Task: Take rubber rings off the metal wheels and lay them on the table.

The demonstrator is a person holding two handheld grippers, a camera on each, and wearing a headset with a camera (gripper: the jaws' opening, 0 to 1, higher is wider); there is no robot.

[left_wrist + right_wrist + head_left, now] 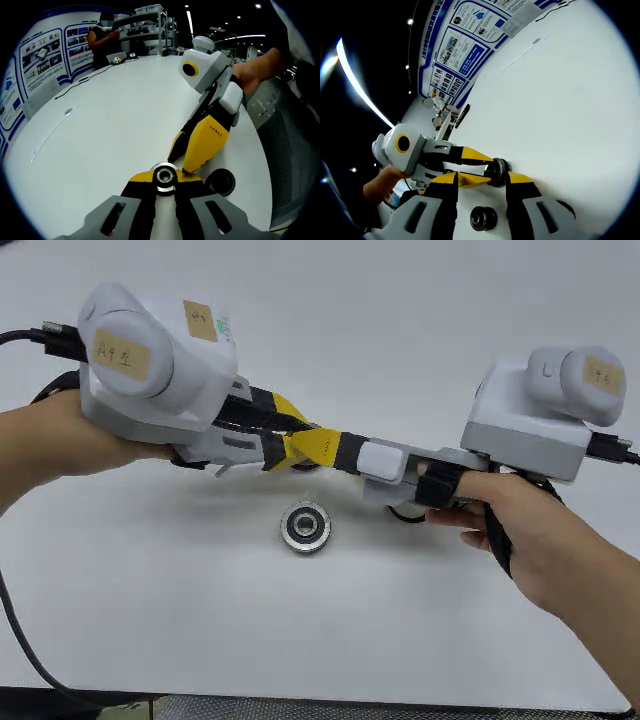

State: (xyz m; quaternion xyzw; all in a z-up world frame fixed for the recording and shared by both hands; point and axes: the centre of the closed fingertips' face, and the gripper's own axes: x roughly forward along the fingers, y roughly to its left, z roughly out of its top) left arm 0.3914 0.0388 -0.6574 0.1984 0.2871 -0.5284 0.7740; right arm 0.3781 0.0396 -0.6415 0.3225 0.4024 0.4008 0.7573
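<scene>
Your left gripper (165,181) clamps the metal wheel (165,175); the right gripper's (485,178) grip I cannot tell. Pinch only the rubber ring (491,171).

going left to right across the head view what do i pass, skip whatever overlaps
left hand → metal wheel lying loose → right hand
</scene>
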